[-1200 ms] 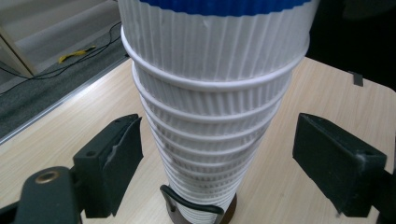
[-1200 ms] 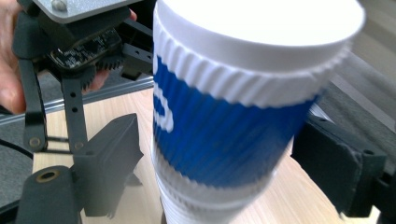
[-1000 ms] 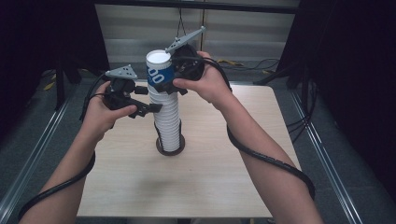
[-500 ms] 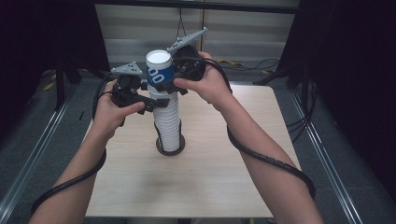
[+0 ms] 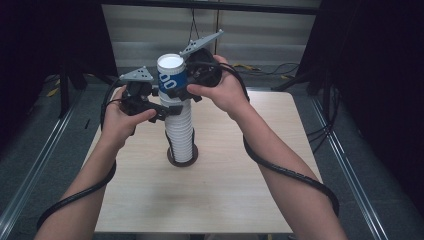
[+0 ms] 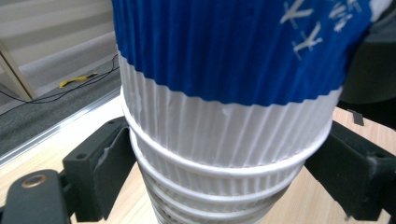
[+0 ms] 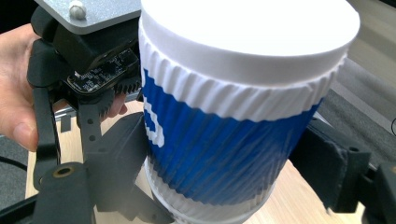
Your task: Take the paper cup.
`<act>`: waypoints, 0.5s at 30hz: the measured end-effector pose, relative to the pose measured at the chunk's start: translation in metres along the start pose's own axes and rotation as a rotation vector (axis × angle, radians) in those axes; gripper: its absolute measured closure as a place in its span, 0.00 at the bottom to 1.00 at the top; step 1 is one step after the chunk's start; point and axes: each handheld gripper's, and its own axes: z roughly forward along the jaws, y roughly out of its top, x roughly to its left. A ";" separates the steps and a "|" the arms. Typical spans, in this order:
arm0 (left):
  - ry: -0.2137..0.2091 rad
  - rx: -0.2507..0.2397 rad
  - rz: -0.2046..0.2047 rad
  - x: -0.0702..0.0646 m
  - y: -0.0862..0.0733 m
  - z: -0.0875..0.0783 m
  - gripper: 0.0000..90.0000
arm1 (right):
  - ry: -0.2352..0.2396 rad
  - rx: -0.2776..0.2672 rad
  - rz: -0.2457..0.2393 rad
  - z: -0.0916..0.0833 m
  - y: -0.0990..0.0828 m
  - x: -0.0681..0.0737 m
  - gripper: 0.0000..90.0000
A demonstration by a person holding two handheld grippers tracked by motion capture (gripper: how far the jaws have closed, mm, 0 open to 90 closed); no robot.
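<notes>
Right gripper [image 5: 176,92] is clamped on the blue cup [image 5: 171,77], upper centre; left gripper [image 5: 162,112], spread, brackets the stack [image 5: 180,132] so it can be steadied.

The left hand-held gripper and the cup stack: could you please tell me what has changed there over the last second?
The left hand-held gripper moved in from the left, and its jaws, which have just been opening, now stand on either side of the white cup stack, just under the blue cup. The right hand-held gripper kept its jaws around the blue cup on top, and the stack stayed upright on the table.
</notes>
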 end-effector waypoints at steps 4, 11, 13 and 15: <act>0.000 -0.002 -0.001 0.001 -0.001 0.000 0.13 | 0.003 -0.030 0.010 0.001 -0.004 -0.001 0.22; 0.002 0.002 0.010 -0.001 0.000 0.000 0.13 | 0.005 -0.046 0.057 0.019 -0.014 0.001 0.17; 0.000 -0.001 0.009 -0.001 -0.001 0.000 0.13 | 0.008 -0.054 0.048 0.020 -0.014 0.000 0.18; 0.000 -0.001 0.011 -0.001 -0.001 0.000 0.13 | 0.005 -0.046 0.045 0.020 -0.013 0.000 0.19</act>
